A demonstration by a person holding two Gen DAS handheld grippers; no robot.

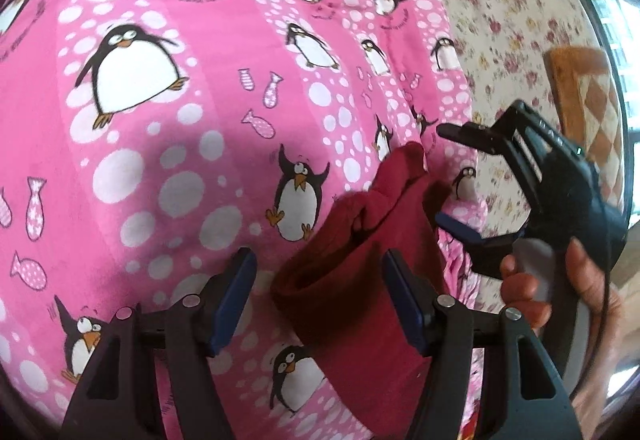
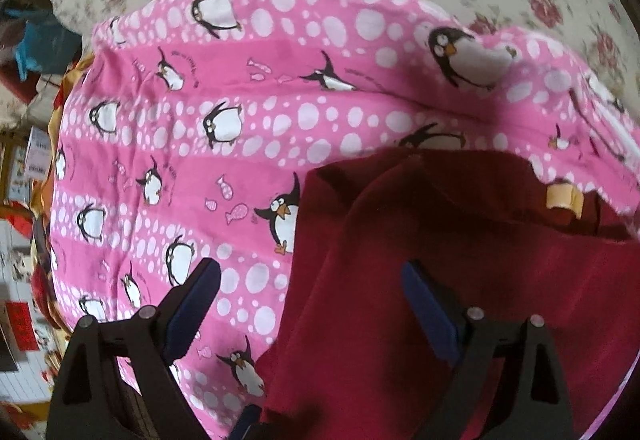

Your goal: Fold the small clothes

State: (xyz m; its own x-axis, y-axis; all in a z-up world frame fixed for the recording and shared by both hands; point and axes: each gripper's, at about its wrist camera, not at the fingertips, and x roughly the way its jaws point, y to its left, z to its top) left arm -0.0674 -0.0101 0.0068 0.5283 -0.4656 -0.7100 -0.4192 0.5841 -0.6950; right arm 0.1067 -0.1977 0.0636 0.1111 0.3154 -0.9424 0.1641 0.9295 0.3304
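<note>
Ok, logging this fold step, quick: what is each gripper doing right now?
Left gripper: open, holding nothing, over the red garment.
Right gripper: open, holding nothing, over the same garment.

Rumpled dark red garment (image 2: 460, 280) with yellow neck tag, on pink penguin-print blanket (image 2: 280, 112)

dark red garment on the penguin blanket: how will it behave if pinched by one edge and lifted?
The dark red garment is probably floppy: it already lies creased and bunched. Likely light, thin fabric. It may drag on the pink penguin blanket, itself loose cloth, rather than slide.
</note>
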